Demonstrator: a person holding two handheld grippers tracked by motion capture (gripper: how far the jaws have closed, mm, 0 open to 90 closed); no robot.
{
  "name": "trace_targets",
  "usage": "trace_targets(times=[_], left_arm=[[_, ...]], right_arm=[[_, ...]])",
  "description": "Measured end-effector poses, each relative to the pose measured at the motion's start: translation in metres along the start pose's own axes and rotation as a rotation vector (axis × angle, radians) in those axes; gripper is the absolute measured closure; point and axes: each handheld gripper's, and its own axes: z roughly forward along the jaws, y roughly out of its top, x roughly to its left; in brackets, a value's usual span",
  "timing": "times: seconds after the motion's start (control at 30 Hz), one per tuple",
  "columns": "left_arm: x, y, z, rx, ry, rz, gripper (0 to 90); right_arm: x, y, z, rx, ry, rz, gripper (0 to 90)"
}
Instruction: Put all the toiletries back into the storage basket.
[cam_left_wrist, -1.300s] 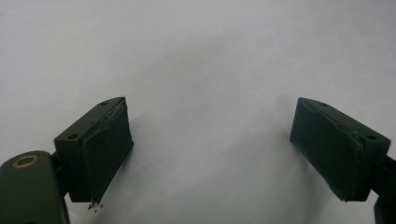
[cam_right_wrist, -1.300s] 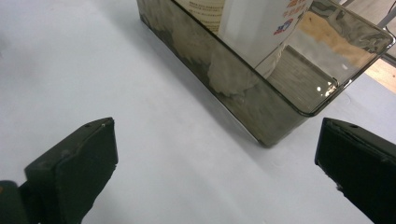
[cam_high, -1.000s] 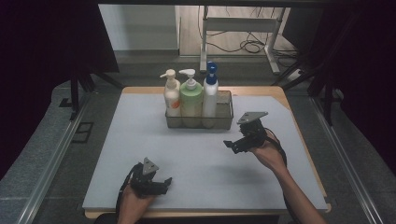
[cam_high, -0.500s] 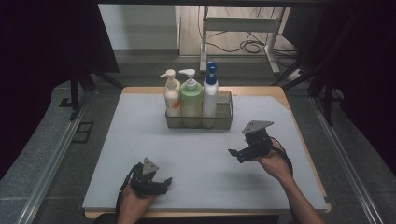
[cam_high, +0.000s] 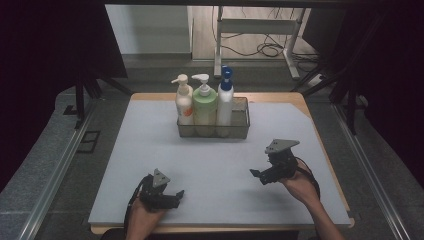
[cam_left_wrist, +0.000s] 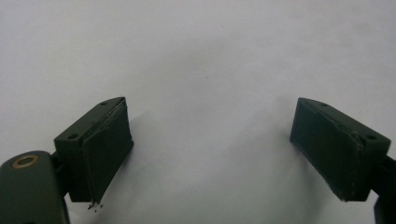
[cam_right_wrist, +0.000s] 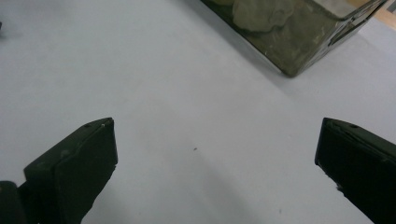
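A wooden table (cam_high: 300, 97) carries a pale grey mat (cam_high: 215, 170) that covers nearly all of its top, leaving a strip of wood along the far and right edges.

Toward the far middle of the mat stands a clear bin (cam_high: 240, 129), long side facing the person. In the right gripper view its near corner (cam_right_wrist: 299, 56) sits at the top, well beyond the jaws. Three pump bottles stand upright in the left and middle of the bin, touching side by side: a white bottle (cam_high: 183, 104) with an orange label at the left, a green bottle (cam_high: 204, 107) in the middle, and a tall white bottle (cam_high: 224, 102) with a blue pump at the right. The right end of the bin holds no bottle.

The right gripper (cam_high: 260, 176) hangs over the near right part of the mat, near the bin's right end but apart from it, its grey plate on top. Its jaws stand wide apart with bare mat between them, released and holding nothing.

The left gripper (cam_high: 172, 196) sits low at the near left of the mat, well apart from the bin. Its jaws too are spread wide over bare mat, nothing between them.
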Motion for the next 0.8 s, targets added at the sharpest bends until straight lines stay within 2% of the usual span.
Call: trace_targets(times=[0.4,0.8], left_arm=[[0.0,0.0,0.0,0.0,0.0,0.0,11.9],[0.0,0.0,0.0,-0.001,0.001,-0.001,11.9]], right_arm=[[0.012,-0.025,0.006,0.021,0.011,-0.02,0.0],[0.017,-0.053,0.009,0.021,0.021,0.015,0.0]])
